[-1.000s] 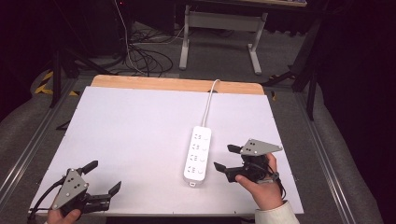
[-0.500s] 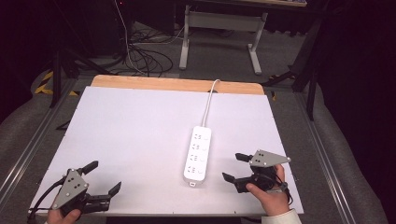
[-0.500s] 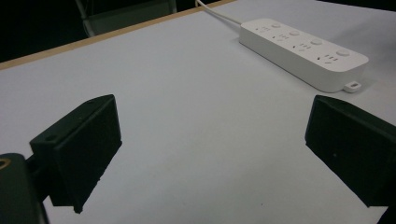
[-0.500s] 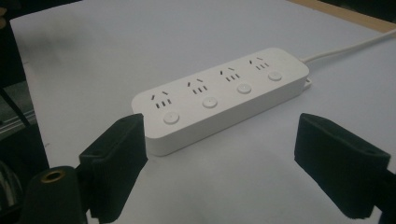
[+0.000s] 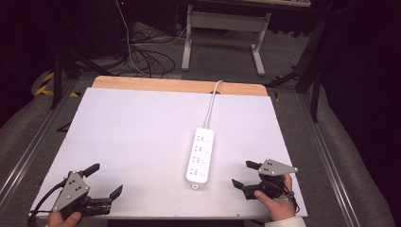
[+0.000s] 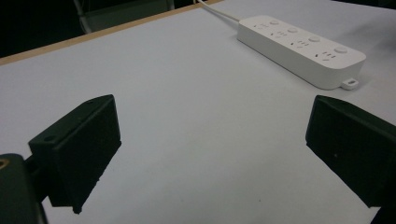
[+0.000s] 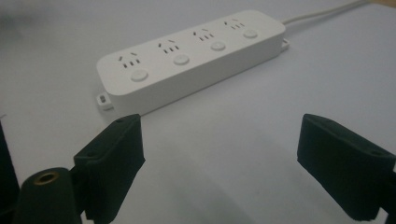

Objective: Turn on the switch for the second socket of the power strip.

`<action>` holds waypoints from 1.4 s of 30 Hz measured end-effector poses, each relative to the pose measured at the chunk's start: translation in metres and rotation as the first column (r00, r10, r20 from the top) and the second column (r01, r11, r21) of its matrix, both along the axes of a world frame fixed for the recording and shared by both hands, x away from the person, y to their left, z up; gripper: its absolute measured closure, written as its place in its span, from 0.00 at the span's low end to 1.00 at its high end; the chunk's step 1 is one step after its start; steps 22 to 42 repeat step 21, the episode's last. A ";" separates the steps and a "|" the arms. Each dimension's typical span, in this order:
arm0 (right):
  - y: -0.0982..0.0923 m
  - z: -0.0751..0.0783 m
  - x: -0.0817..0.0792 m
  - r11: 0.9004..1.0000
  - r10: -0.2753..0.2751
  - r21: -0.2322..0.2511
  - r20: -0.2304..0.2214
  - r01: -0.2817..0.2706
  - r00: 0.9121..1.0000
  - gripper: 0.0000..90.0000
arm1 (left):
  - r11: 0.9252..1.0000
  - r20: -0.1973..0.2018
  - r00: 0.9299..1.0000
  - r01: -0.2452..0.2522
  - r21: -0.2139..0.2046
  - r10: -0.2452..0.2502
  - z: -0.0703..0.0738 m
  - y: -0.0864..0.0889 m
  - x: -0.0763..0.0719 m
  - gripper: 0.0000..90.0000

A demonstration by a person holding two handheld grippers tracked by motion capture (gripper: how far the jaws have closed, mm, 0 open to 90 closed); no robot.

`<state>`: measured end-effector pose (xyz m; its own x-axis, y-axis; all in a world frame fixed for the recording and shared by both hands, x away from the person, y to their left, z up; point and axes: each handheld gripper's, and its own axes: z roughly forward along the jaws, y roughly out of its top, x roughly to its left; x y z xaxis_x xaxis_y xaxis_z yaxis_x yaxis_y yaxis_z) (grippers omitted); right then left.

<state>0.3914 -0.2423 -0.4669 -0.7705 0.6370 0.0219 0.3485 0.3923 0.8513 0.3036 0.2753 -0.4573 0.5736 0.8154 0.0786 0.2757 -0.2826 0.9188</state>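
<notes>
**While both tongs wait wide apart, the power strip lies untouched**

With their jaws spread wide and nothing between them, the right tongs (image 5: 249, 174) rest low at the near right edge of the table (image 5: 142, 132), just beside the near end of the white power strip (image 5: 200, 155). In the right gripper view the strip (image 7: 191, 56) lies close ahead, its four sockets and four round buttons facing up, none with a plug in it. The left tongs (image 5: 103, 179) sit at the near left corner, equally wide and empty, well apart from the strip, which appears far off in the left gripper view (image 6: 301, 49).

The strip runs lengthwise near the table's middle right, its cord (image 5: 213, 106) leading over the far edge.

By my reading, this is a ready stance before any reach. A next move would call for the right tongs to advance toward the strip's near end and either straddle its body or press a button.

No containers stand on the table.
</notes>
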 end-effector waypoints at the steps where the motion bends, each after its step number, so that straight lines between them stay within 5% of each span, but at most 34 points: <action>1: -0.002 -0.002 0.000 1.000 -0.012 -0.003 -0.009 0.012 1.000 0.16 | 1.000 -0.001 1.000 -0.001 0.002 0.001 0.000 0.000 0.000 0.04; 5: -0.007 -0.012 -0.001 0.998 -0.066 -0.026 -0.045 0.065 0.997 0.16 | 1.000 -0.002 1.000 -0.003 0.002 0.003 -0.001 0.000 0.000 0.04; 13: -0.012 -0.023 -0.005 0.997 -0.077 -0.032 -0.074 0.074 0.994 0.14 | 1.000 0.012 1.000 -0.004 0.005 0.004 -0.003 0.000 0.001 0.04; 21: -0.007 -0.017 -0.008 0.998 -0.044 -0.047 0.004 0.045 0.999 0.14 | 1.000 0.024 1.000 -0.002 -0.003 0.002 -0.006 0.002 0.002 0.04; 42: -0.007 -0.017 -0.008 0.998 -0.044 -0.047 0.004 0.045 0.999 0.14 | 1.000 0.024 1.000 -0.002 -0.003 0.002 -0.006 0.002 0.002 0.04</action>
